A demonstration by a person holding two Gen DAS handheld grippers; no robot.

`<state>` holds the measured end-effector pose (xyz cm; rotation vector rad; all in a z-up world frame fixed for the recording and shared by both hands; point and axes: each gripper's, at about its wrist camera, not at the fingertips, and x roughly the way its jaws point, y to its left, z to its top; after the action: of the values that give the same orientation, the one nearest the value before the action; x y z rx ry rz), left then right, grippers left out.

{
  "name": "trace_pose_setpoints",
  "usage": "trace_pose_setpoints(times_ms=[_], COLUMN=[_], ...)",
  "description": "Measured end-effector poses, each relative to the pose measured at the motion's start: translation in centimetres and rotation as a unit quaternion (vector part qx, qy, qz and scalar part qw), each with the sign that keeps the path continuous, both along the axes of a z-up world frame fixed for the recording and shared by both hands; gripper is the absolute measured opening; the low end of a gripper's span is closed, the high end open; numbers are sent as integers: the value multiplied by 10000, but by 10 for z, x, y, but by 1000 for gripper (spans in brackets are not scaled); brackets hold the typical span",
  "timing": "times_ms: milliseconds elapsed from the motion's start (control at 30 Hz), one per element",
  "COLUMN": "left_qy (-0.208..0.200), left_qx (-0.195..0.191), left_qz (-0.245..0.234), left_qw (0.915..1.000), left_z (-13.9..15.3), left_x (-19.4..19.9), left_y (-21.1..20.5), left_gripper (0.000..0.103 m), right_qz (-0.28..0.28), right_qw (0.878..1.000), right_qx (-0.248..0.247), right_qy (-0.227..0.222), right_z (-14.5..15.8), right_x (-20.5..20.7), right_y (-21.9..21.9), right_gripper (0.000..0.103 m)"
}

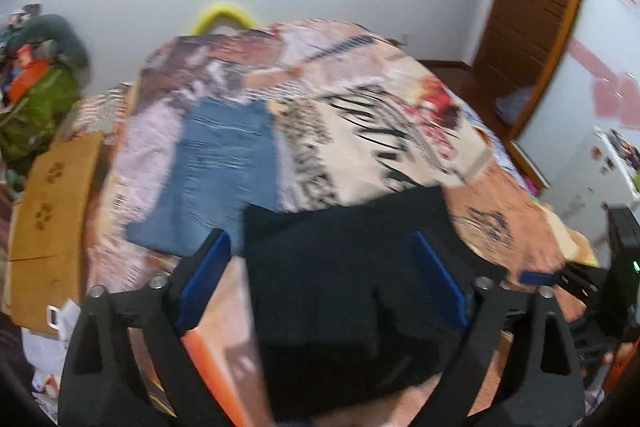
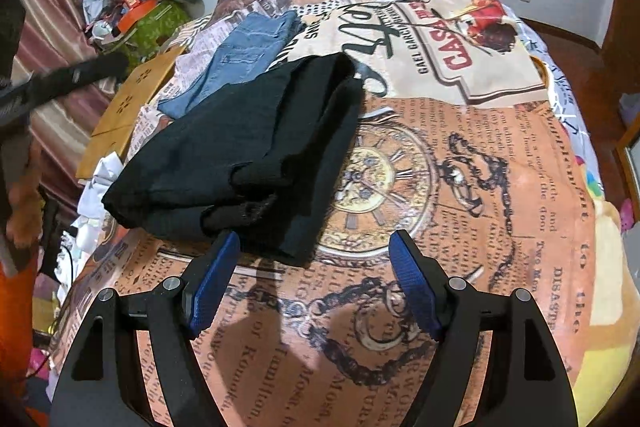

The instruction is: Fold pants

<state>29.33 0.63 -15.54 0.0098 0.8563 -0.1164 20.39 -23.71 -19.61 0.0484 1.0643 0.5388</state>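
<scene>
We hold both claws released, the left claw (image 1: 324,279) over the folded black pants (image 2: 248,151) on the bed (image 2: 500,187) and the right claw (image 2: 314,275) just short of them, so we should press flat before pinching the hem.

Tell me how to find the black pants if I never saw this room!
Look at the big bed cover printed with old newspaper and a pocket watch. Near its left edge lie two garments, and the folded black fabric pants are the nearer, bulkier bundle. The folded blue denim jeans just beyond them are flatter and pale blue; the pants are plain black.
</scene>
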Motion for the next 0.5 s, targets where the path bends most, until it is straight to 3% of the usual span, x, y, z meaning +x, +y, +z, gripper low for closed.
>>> trace_pose_setpoints(times_ms=[200,500], left_qy=[346,1346], left_qx=[350,997], left_qz=[516,368], left_qw=[9975,9852], left_z=[-30,-122], left_x=[58,151], left_y=[33,24], left_gripper=[97,97], right_qz=[118,514], right_qw=[9999,9985], right_qx=[9,133], right_qy=[8,166], right_z=[-5,-20], right_x=[7,20], right_y=[9,12], right_gripper=[74,74])
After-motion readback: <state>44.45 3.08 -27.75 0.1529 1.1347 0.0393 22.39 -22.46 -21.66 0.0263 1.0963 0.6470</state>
